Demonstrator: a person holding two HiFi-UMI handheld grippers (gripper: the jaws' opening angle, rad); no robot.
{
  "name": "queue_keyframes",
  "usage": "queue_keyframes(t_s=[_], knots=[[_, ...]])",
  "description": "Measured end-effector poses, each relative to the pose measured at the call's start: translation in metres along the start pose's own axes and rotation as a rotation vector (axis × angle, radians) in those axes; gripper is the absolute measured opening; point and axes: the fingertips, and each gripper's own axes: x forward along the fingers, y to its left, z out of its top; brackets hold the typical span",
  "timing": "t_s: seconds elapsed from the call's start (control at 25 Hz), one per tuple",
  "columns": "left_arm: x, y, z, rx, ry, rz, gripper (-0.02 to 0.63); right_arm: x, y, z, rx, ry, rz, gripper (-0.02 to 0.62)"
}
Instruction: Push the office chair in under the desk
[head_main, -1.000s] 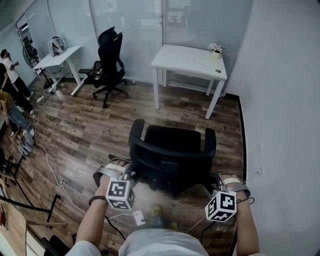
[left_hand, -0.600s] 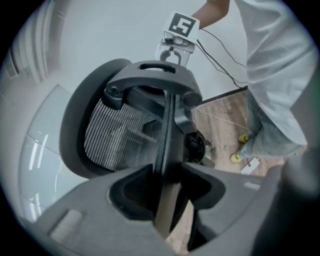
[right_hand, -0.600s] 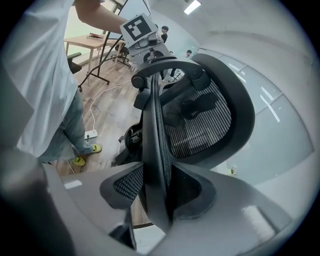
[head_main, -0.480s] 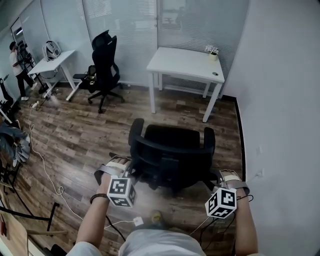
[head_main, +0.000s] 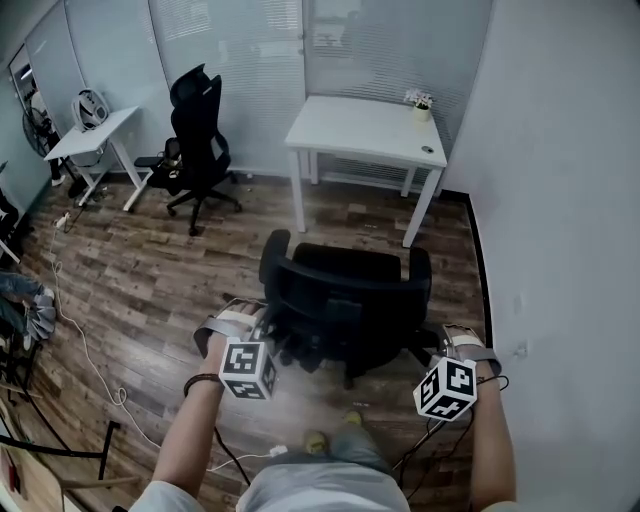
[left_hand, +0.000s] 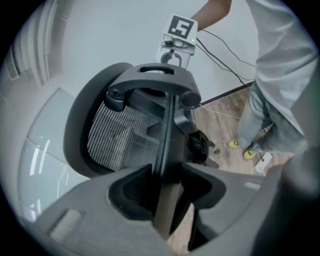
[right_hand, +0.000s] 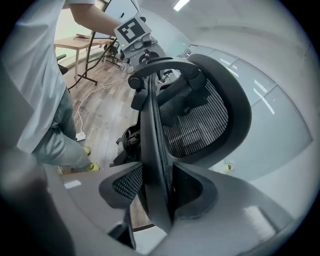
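Observation:
The black office chair stands on the wood floor, its seat facing the white desk by the blinds. I stand behind it. My left gripper clamps the left edge of the backrest, and its jaws have just been opening, with the rim still between them. My right gripper clamps the right edge of the backrest. Its jaws have also been opening, and the rim fills the gap. Each gripper view shows the other gripper across the top of the backrest.
A white wall runs close along the right. A small potted plant sits on the desk's far corner. A second black chair and another white desk stand at the back left. Cables trail over the floor at left.
The chair and both grippers have moved forward towards the white desk. The people at the left edge have slipped mostly out of view.

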Motion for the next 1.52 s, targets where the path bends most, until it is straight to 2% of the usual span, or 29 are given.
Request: queue_keyframes(t_s=[0.24, 0.72, 1.08, 1.52], knots=[[0.034, 0.041, -0.007, 0.010, -0.013, 0.009, 0.181, 0.028, -0.041, -0.006, 0.014, -0.003, -0.013, 0.181], [0.123, 0.136, 0.008, -0.003, -0.025, 0.022, 0.184, 0.089, -0.151, -0.049, 0.011, -0.011, -0.058, 0.192], [0.191, 0.210, 0.022, -0.034, 0.007, -0.010, 0.183, 0.133, -0.237, -0.086, 0.004, -0.033, -0.037, 0.201], [0.245, 0.259, 0.023, -0.016, -0.008, 0.026, 0.183, 0.184, -0.301, -0.110, 0.003, -0.004, -0.078, 0.209]])
